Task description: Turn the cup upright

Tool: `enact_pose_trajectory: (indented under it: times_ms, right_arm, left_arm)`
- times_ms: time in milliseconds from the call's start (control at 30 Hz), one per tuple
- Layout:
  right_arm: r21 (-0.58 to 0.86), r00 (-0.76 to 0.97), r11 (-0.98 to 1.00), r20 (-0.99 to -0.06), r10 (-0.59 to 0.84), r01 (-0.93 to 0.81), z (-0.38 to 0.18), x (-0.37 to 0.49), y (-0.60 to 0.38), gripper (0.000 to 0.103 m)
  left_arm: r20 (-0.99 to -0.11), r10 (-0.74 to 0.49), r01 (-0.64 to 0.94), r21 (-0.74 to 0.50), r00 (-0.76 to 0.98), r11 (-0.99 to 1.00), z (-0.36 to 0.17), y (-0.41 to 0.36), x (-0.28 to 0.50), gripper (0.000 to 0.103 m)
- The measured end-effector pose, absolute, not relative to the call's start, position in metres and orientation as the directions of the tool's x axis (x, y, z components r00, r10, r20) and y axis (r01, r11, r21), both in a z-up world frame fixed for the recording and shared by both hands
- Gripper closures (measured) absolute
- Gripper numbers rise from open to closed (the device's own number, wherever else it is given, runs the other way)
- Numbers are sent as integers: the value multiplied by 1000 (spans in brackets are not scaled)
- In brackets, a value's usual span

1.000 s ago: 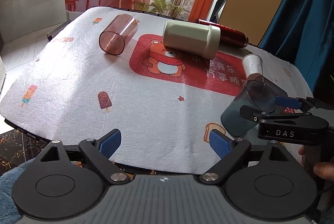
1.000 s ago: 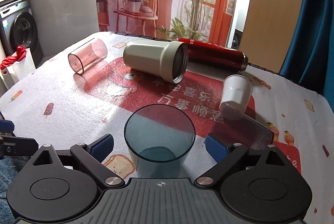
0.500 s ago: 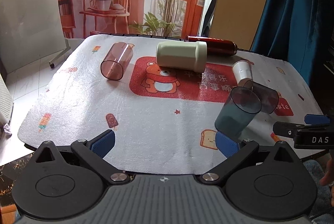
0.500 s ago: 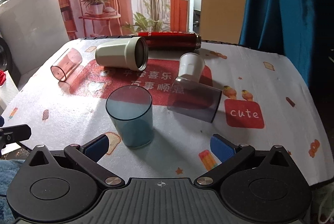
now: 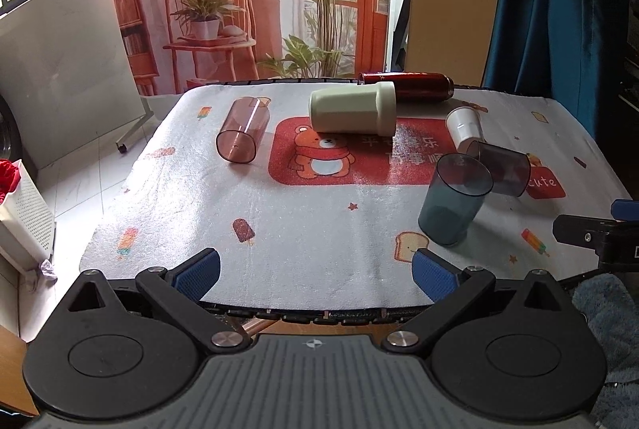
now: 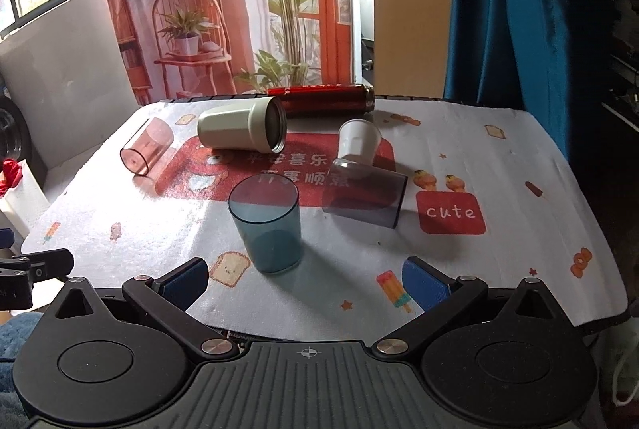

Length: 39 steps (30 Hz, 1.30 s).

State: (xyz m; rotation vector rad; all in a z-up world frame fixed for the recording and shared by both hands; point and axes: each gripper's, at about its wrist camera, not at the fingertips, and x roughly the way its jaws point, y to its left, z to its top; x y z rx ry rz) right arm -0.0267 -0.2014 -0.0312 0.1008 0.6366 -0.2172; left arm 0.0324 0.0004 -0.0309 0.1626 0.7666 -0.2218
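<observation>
Blue cup (image 6: 266,227): upright on the mat (image 6: 499,189), mouth up, near the front edge; I hold nothing of it.
Right gripper (image 6: 305,279): mine, released, jaws wide, empty, hanging at the mat's front edge just short of the blue cup.
Left gripper (image 5: 315,271): mine, released, empty, at the front edge, well apart from every cup.
Grey cup (image 6: 365,197): on its side just behind the blue cup, base toward the white cup (image 6: 357,143), mouth to the right.
Pink cup (image 6: 145,151): on its side at far left.
Cream mug (image 6: 243,129): on its side, mouth to the right; red flask (image 6: 319,100) lying just behind it.
Step in hand, my judgement: one cup looks done; the grey cup seems the nearest next.
Method: I would reach past the blue cup on its right so as not to knock it, close across the grey wall near mid-length, lift clear before turning, then set the base flat and let go only once it sits steady.
Risk: smooth round wall may roll or slip.
</observation>
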Motion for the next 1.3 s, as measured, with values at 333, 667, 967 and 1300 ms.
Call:
enact_pose_trajectory:
  times_ms: [333,667,967,1300]
  right_arm:
    - [3,771,967,-603,-202,255,-42,-41,-201,0]
    - [-41,770,971,-601,-213,237,-45,-39,-193,0]
    - [-67,775,970,-591,-226,233,-43,-40,-189,0]
    - [-66,774,968,-588,-234,242,-43,-42,-190,0]
  left_arm:
    - [-664,-113,254,118,739,960,-30,-7,22,0]
    - [-670,-110,231,94,734,968,-30,1,21,0]
    - [-676,-111,231,89,729,969,-31,3,19,0]
    - [-679,-104,216,82,727,973,-32,5,19,0]
